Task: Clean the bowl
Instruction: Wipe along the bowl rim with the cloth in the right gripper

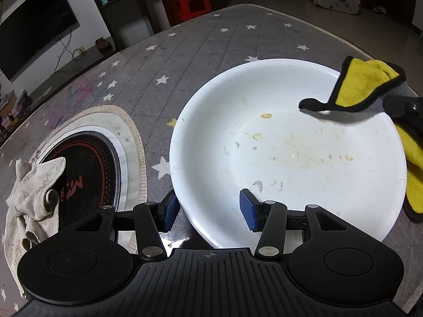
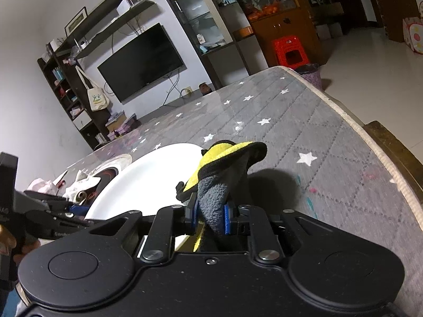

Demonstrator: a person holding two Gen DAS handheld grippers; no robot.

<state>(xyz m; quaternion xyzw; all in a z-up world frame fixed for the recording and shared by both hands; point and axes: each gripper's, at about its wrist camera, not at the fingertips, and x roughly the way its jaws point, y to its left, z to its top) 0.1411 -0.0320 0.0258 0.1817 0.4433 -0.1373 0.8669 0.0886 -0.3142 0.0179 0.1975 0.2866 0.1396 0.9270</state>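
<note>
A wide white bowl [image 1: 288,145] with dried yellowish food smears sits on the grey star-patterned table. My left gripper [image 1: 208,211] is open and straddles the bowl's near-left rim: one blue pad [image 1: 169,212] is outside it, the other over the inside. A yellow cloth [image 1: 364,87] with black edging hangs over the bowl's far-right rim. In the right wrist view my right gripper [image 2: 211,216] is shut on the cloth [image 2: 227,155], whose grey side is pinched between the pads. The bowl [image 2: 148,174] lies to its left, with the left gripper [image 2: 76,210] beyond.
A black induction cooker [image 1: 87,174] on a round mat lies left of the bowl, with a crumpled white rag [image 1: 34,190] partly on it. The table's edge [image 2: 370,137] runs along the right. A red stool [image 1: 191,1] stands beyond the far edge.
</note>
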